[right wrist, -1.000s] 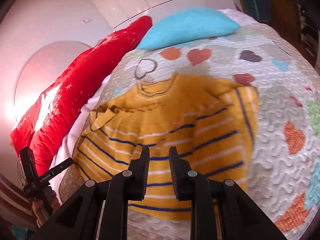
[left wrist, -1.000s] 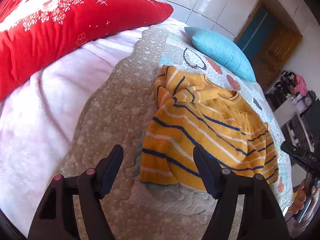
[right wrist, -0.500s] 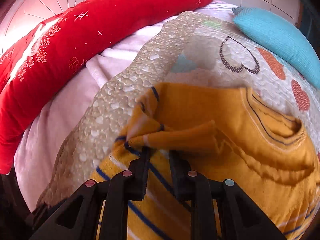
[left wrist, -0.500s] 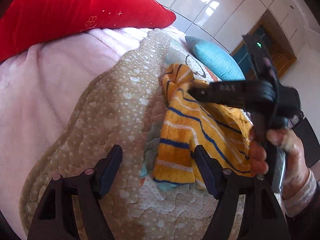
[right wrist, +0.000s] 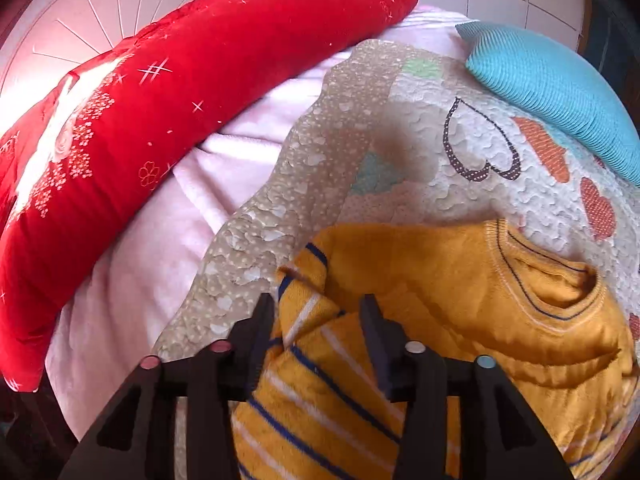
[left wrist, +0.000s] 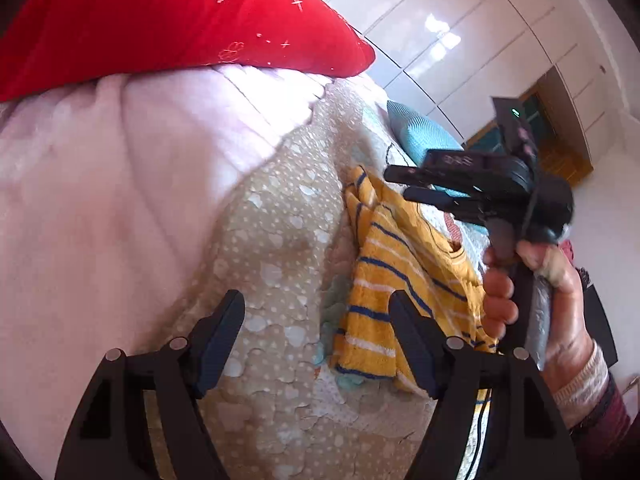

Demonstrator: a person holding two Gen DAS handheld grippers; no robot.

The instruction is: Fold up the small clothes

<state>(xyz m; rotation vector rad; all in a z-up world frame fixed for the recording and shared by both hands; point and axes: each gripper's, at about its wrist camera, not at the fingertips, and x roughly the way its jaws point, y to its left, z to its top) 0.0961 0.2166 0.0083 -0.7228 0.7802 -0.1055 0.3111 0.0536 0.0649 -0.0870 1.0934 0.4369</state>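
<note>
Sweater (right wrist: 460, 280) on quilt (right wrist: 340, 128) near its edge: soft, light, floppy knit; pinch sleeve or hem. Right gripper (right wrist: 318, 312) just opened, sleeve between, unclamped. Left gripper (left wrist: 316, 316) apart, empty.

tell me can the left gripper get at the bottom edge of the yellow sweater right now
Probably yes. The left gripper is open, and the sweater hem lies flat on the quilt just beyond its right-hand finger, with nothing over it. The right gripper works further up.

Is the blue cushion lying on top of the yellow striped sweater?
No, the blue cushion lies apart from the sweater, with bare heart-patterned quilt between them.
</note>
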